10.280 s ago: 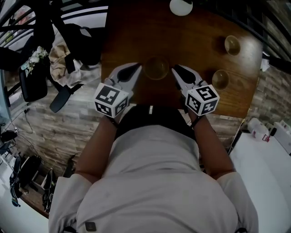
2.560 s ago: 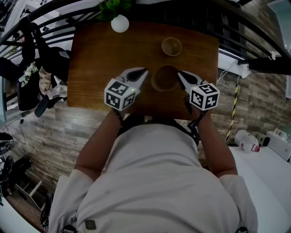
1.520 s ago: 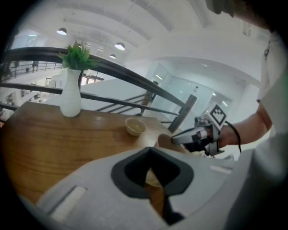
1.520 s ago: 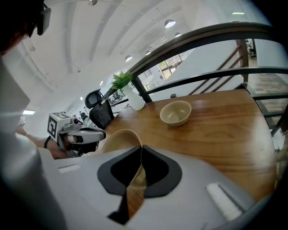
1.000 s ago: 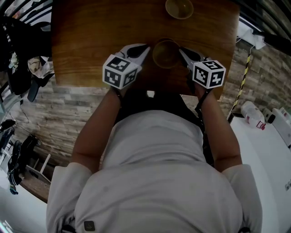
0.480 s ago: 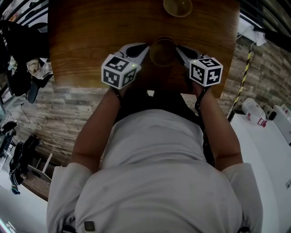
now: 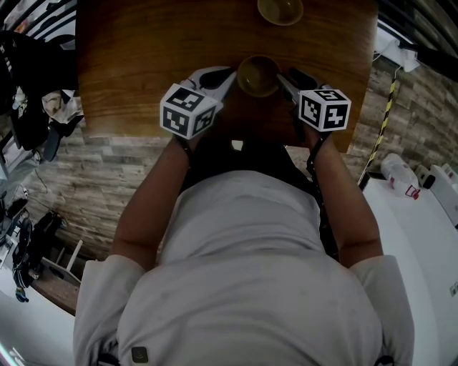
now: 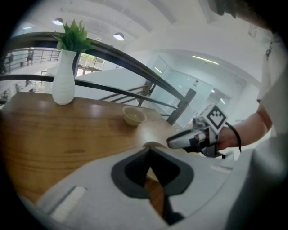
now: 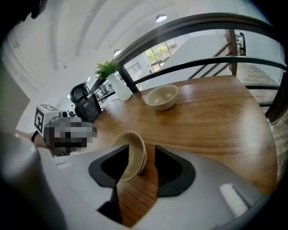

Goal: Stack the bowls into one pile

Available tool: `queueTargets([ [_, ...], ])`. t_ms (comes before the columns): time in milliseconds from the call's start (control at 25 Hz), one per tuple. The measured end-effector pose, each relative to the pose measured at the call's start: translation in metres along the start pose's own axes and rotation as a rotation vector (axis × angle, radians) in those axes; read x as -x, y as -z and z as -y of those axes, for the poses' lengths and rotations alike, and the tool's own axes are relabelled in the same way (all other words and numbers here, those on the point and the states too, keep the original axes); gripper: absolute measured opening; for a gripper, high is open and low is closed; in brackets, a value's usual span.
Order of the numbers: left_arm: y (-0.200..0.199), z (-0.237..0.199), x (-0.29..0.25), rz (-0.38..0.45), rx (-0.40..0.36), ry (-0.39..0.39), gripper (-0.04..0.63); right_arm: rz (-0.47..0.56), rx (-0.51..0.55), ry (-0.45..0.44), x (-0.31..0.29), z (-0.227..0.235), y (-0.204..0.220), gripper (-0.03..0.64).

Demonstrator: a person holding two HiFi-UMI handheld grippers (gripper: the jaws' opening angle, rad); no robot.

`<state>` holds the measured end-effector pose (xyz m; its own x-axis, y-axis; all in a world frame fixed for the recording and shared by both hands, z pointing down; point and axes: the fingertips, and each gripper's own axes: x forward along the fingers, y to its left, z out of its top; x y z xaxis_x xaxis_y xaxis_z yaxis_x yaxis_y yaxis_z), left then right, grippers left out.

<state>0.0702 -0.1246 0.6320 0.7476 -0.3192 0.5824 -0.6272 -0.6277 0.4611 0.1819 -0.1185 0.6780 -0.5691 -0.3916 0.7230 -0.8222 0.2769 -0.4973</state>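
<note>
A pile of nested tan bowls point(image 7: 257, 75) sits near the front of the wooden table point(image 7: 143, 64). In the right gripper view the pile point(image 9: 132, 155) tilts and leans on the left jaw, with a gap to the other pad. My right gripper point(image 9: 141, 152) has just been opening and now stands open around the pile. My left gripper point(image 7: 223, 75) rests at the pile's left side. Its tips point(image 8: 150, 150) meet right at the near rim. I cannot tell whether they pinch the rim. A single bowl point(image 7: 280, 8) stands farther back.
A white vase with a green plant point(image 8: 63, 81) stands at the table's far left corner. Dark railings run behind the table. The table's right edge point(image 9: 265, 134) drops off close to the single bowl point(image 9: 162, 96). Brick-patterned floor lies on both sides.
The right gripper's jaws have spread apart from the bowl pile, which now shows more of its inside. The left gripper has stayed put.
</note>
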Motion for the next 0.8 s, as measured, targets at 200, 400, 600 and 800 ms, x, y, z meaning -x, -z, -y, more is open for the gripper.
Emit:
queueTargets([
  [200,-0.001,0.006,0.006,0.001,-0.007,0.003,0.005,0.019,0.008,0.002,0.009,-0.005,-0.003,0.171],
  [400,-0.011,0.013,0.015,0.012,-0.028,0.006,0.004,0.057,0.04,0.002,0.023,-0.016,-0.012,0.068],
  [600,-0.025,0.025,0.034,0.033,-0.047,0.006,0.005,0.084,0.071,0.006,0.039,-0.035,-0.018,0.008],
  [800,-0.042,0.042,0.06,0.06,-0.074,0.014,0.003,0.142,0.057,0.011,0.062,-0.06,-0.027,0.008],
])
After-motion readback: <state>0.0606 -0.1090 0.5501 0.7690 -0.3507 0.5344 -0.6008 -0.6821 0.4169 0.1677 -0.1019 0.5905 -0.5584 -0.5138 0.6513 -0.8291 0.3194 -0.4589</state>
